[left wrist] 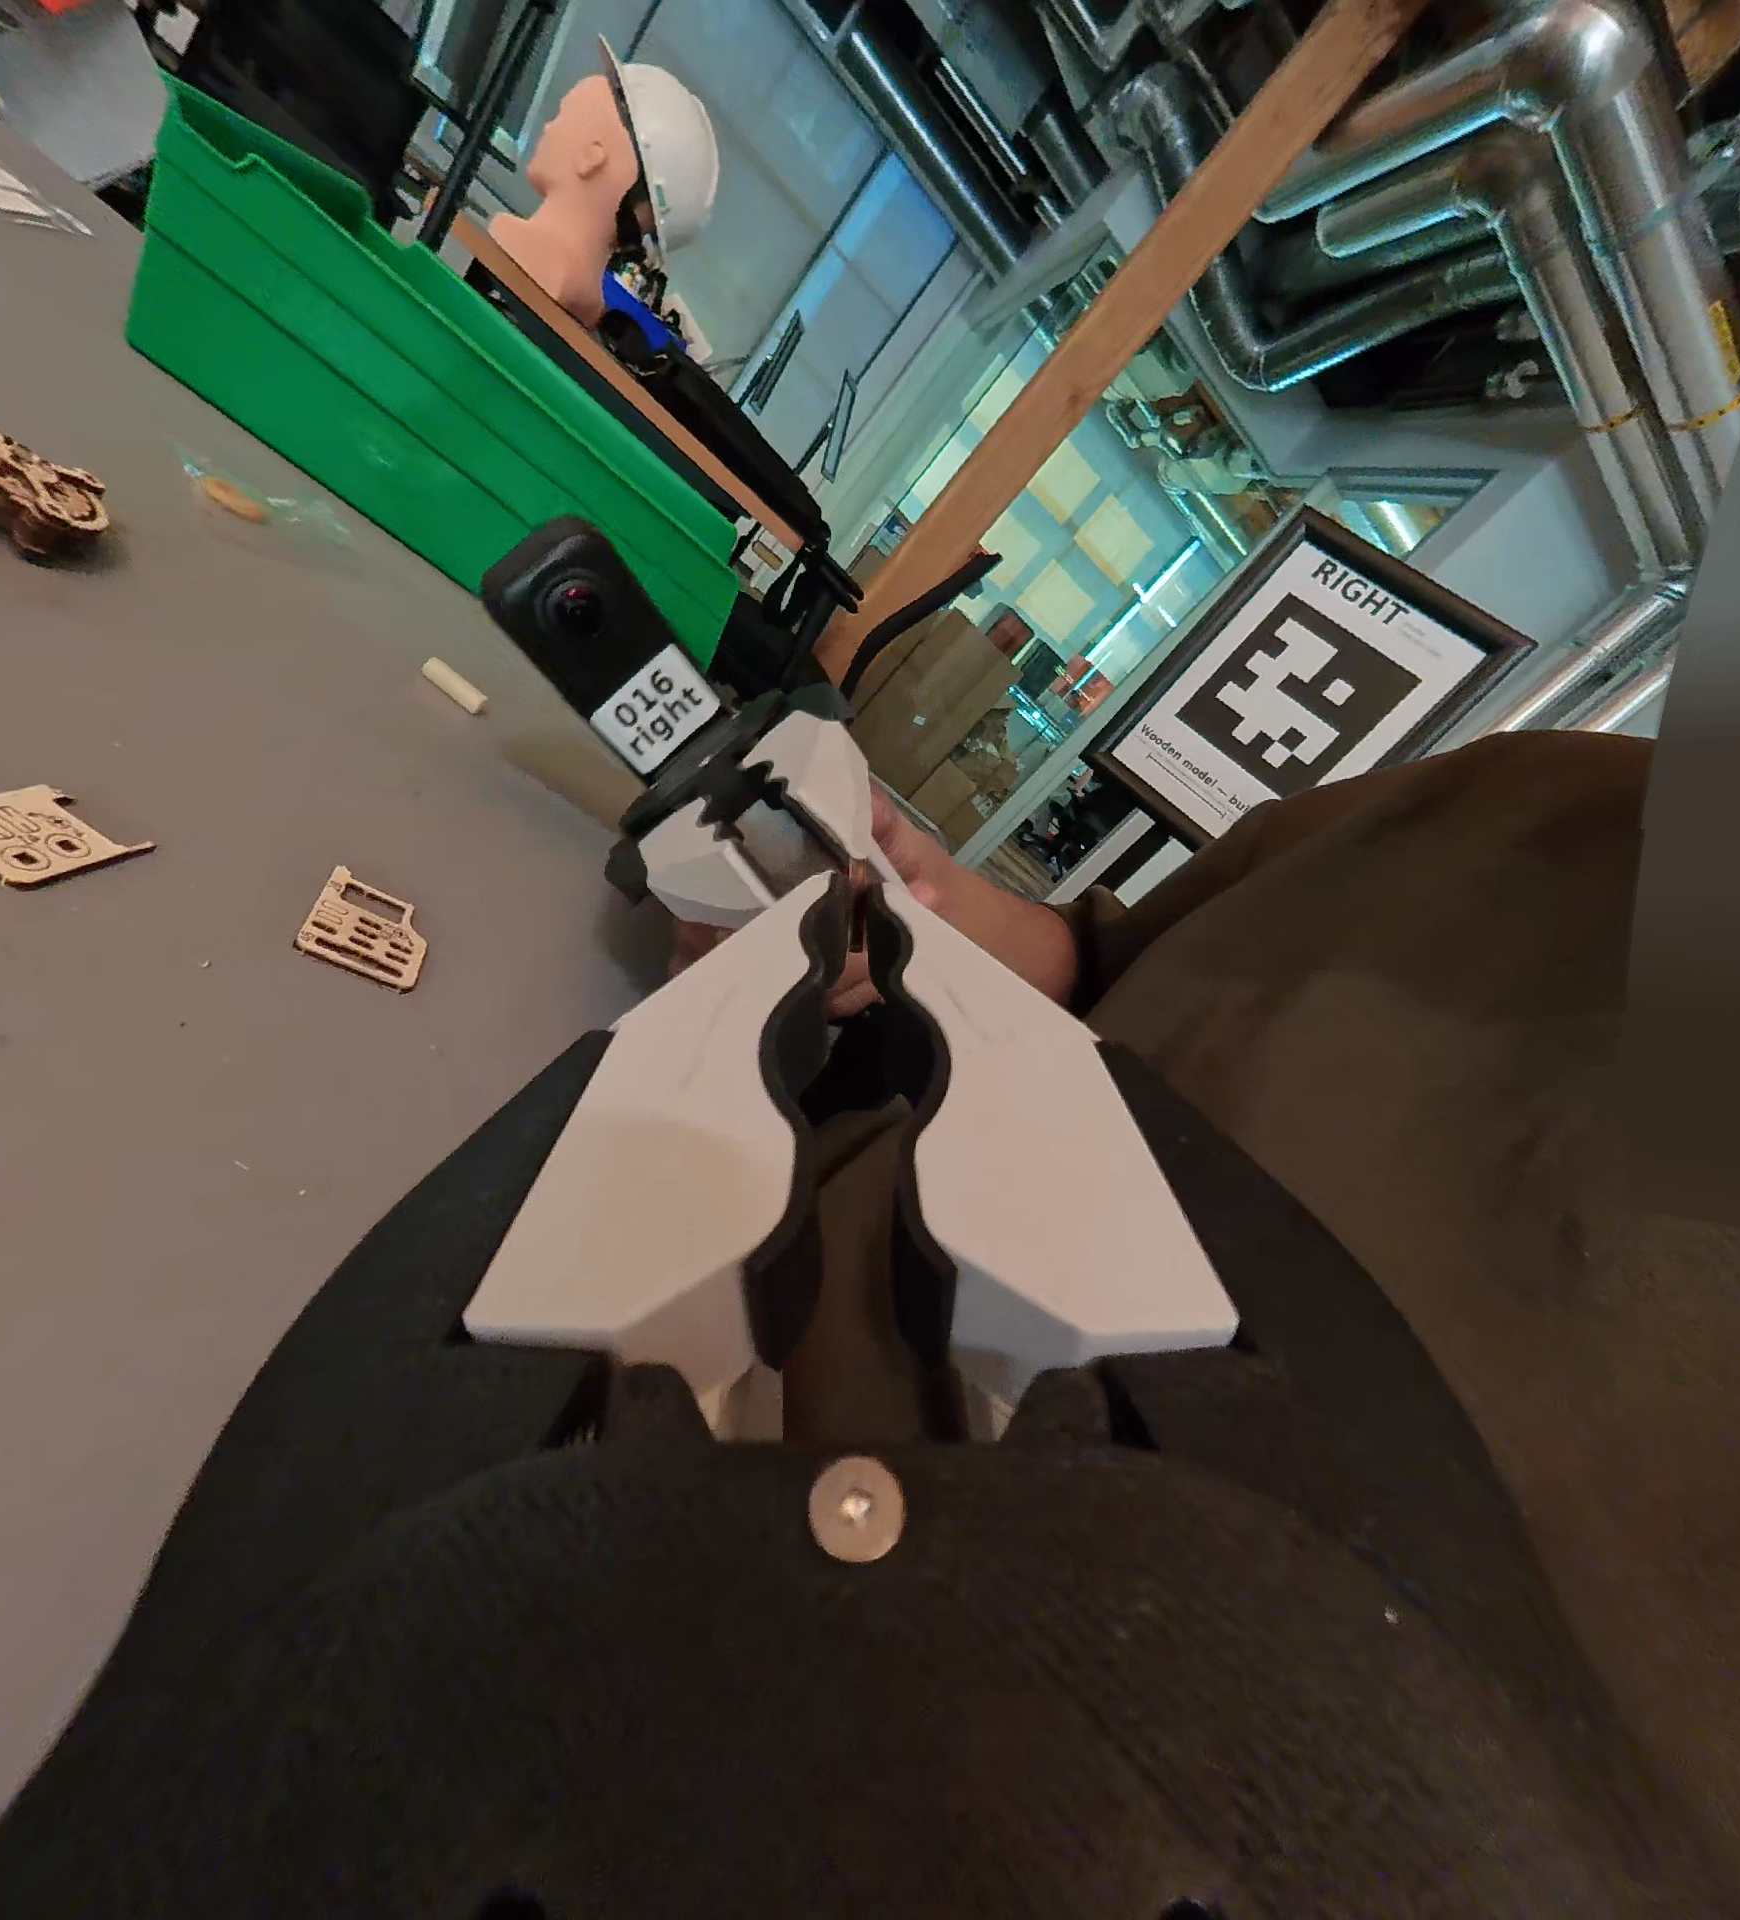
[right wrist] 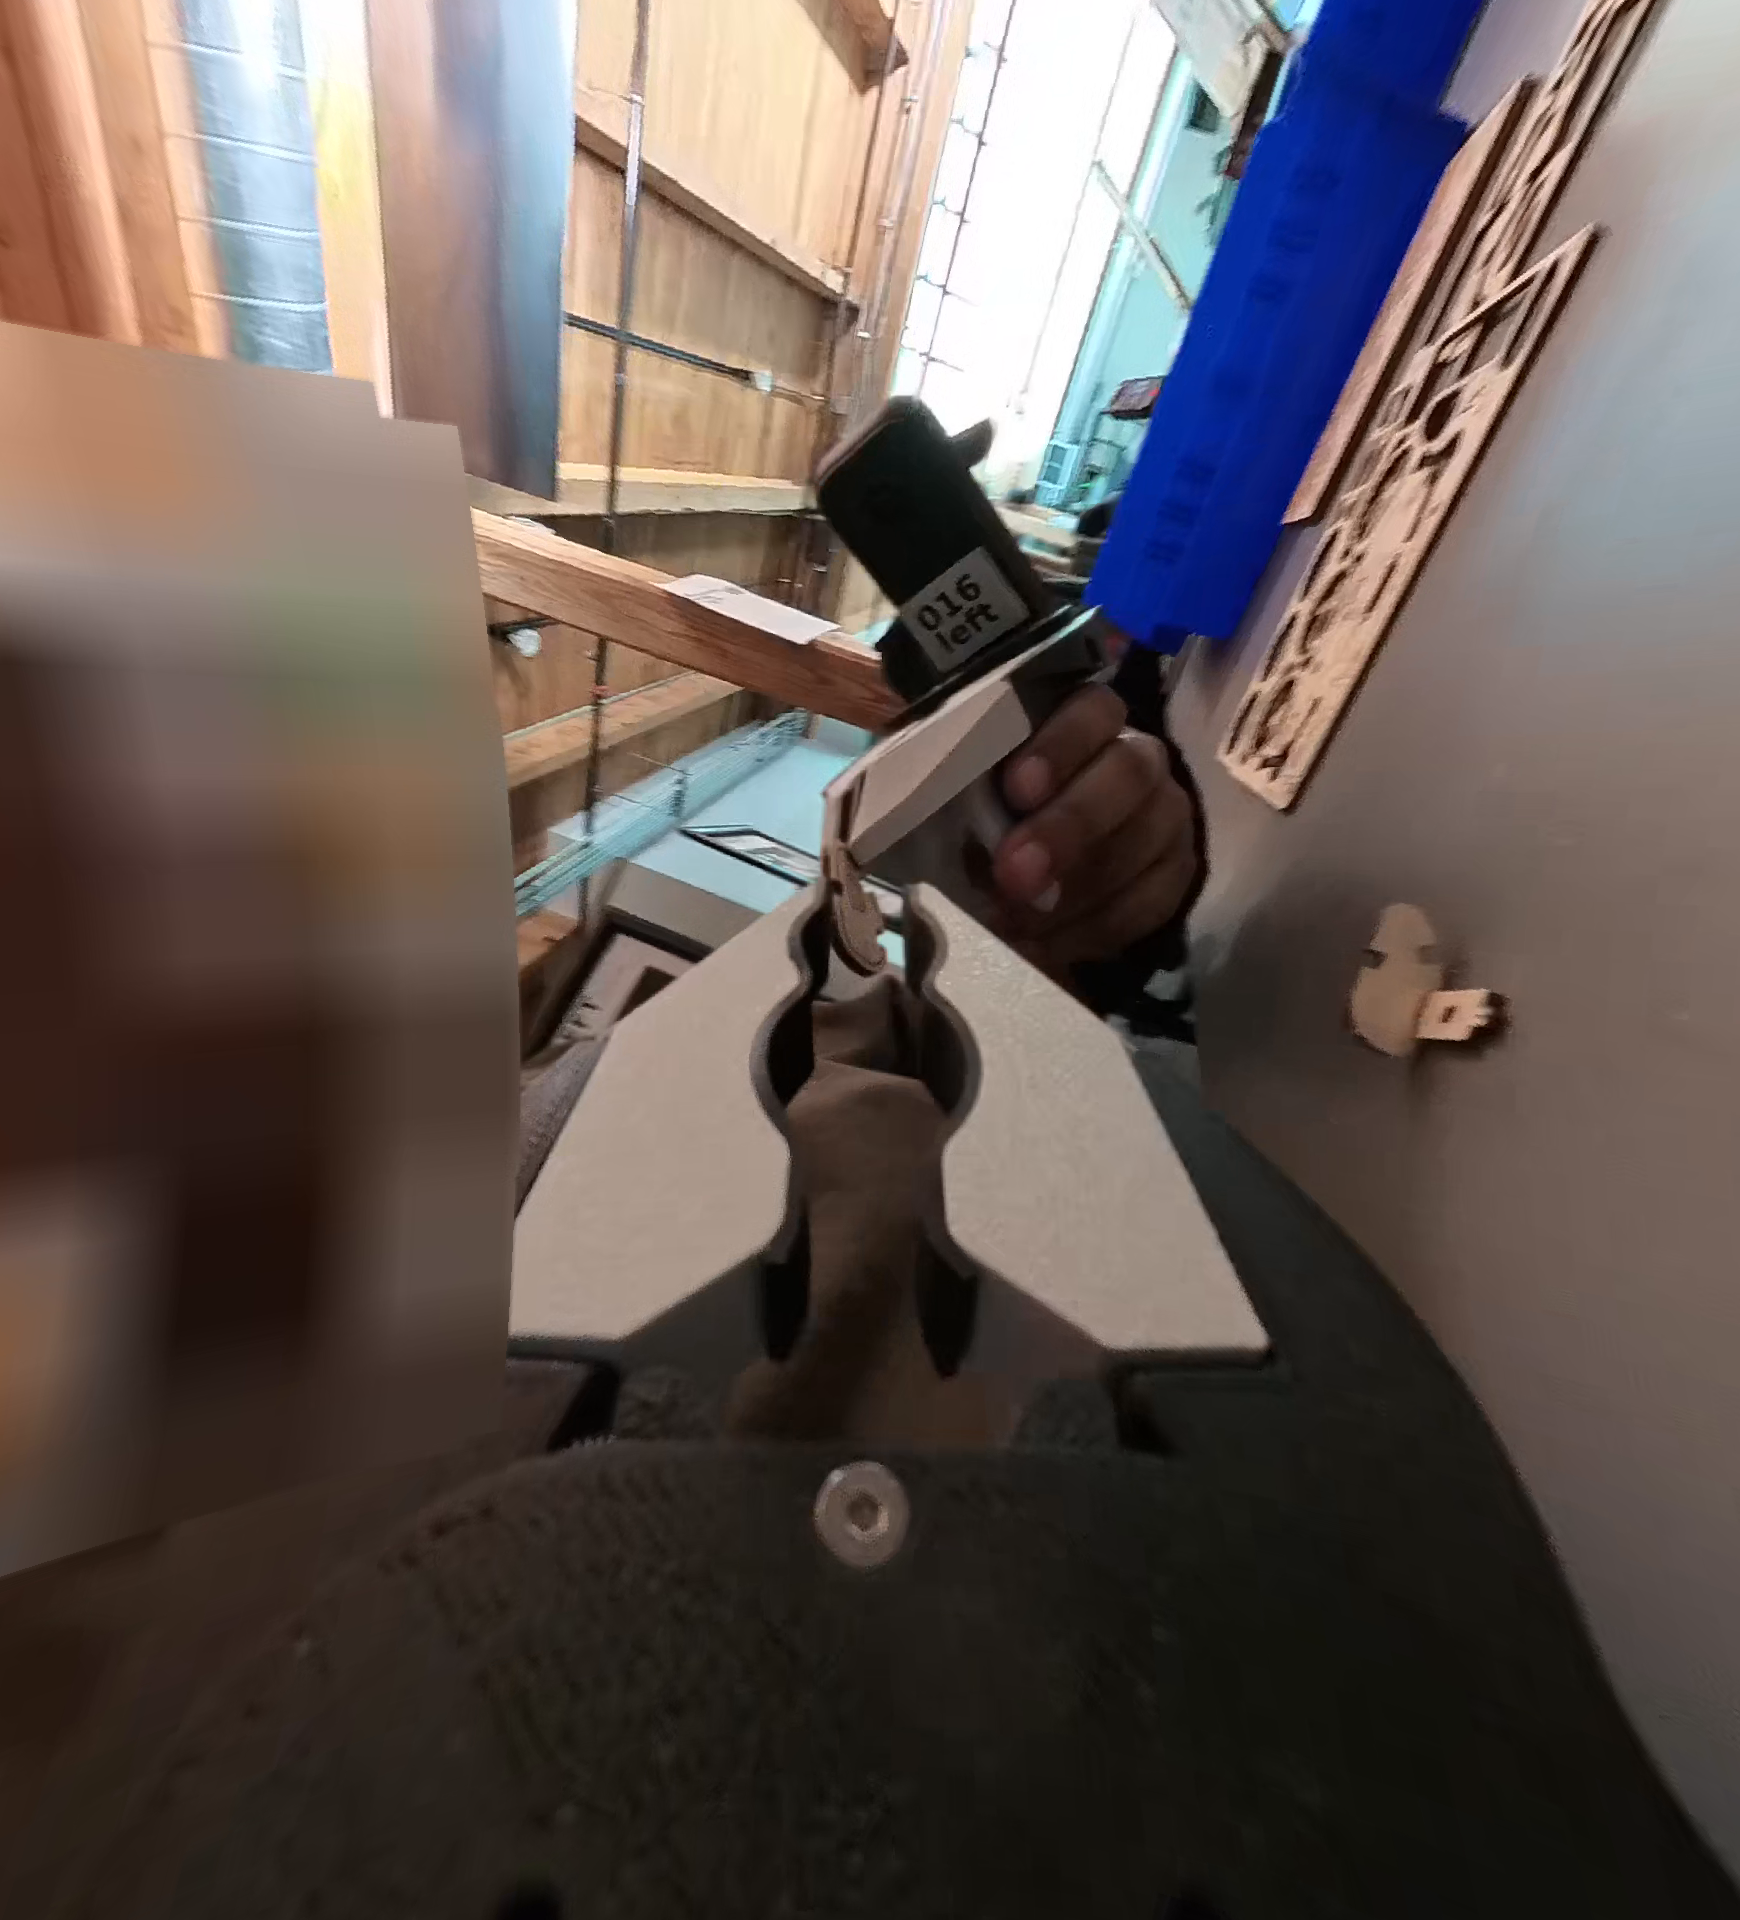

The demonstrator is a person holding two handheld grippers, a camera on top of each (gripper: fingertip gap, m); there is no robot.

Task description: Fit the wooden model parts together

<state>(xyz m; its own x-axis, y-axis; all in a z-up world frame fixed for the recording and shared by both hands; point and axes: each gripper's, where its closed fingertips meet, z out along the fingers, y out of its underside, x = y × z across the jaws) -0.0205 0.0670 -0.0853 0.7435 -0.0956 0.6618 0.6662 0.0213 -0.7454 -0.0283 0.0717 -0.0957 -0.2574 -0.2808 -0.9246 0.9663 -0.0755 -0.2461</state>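
Note:
My left gripper (left wrist: 858, 896) is shut on a thin wooden part (left wrist: 858, 914), seen edge-on between its black pads. In the right wrist view the left gripper (right wrist: 838, 854) holds that small curved wooden part (right wrist: 853, 920), which reaches into the gap at my right gripper's tip (right wrist: 866, 914). A second thin wooden piece (right wrist: 912, 966) stands edge-on against the right gripper's right pad. In the left wrist view the right gripper (left wrist: 824, 862) meets the left one tip to tip, above the grey table's edge (left wrist: 554, 790).
On the table lie a green bin (left wrist: 409, 395), an assembled wooden model (left wrist: 14, 483), two cut wooden sheet scraps (left wrist: 30, 836) (left wrist: 362, 930) and a white stick (left wrist: 453, 686). A blue bin (right wrist: 1261, 343), wooden sheets (right wrist: 1417, 468) and a loose wooden part (right wrist: 1417, 987) also lie there.

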